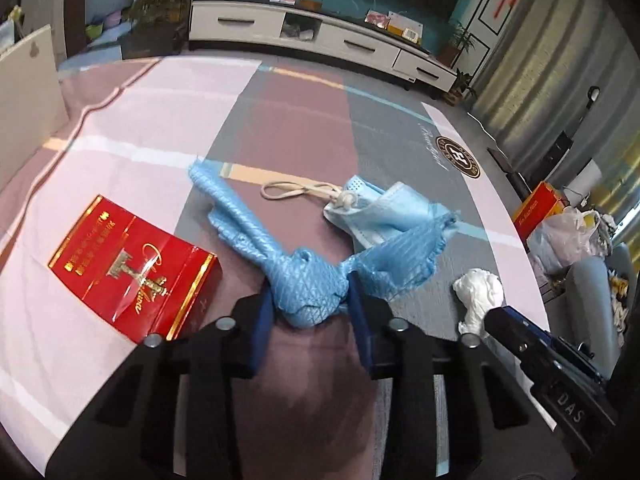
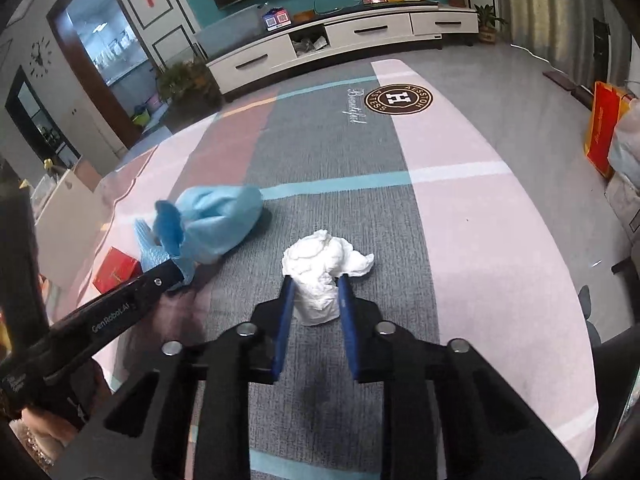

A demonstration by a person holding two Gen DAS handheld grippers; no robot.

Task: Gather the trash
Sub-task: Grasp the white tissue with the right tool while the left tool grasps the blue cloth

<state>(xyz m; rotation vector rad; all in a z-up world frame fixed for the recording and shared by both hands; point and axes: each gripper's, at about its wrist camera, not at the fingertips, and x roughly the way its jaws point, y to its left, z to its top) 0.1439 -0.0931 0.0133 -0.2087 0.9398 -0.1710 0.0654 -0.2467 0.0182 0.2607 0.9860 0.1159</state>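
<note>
Left tongs [image 1: 310, 300] are clenched on a crumpled blue textured glove [image 1: 280, 248], the blue pads pressing into the bunched part while the glove's two loose ends spread away to the left and right over the rug [image 1: 304, 128]. Just beyond the glove lies a blue face mask [image 1: 384, 212], folded, its pale ear loop [image 1: 296, 191] stretched to the left; the glove's right end overlaps the mask's near edge. To the left of the left tongs a red cigarette pack [image 1: 132, 264] lies flat on a pink stripe of the rug, near the glove but apart from it. Right tongs [image 2: 316, 300] stand on either side of a crumpled white tissue [image 2: 324, 272], the pads touching or nearly touching its lower part; whether they actually squeeze it cannot be told, and the tissue rests on the grey stripe of the rug. From the right wrist view the left tongs enter from the left with the glove in their tip, the mask just behind, the red pack partly hidden below. A white TV cabinet [image 2: 332, 40] stands at the far wall.
</note>
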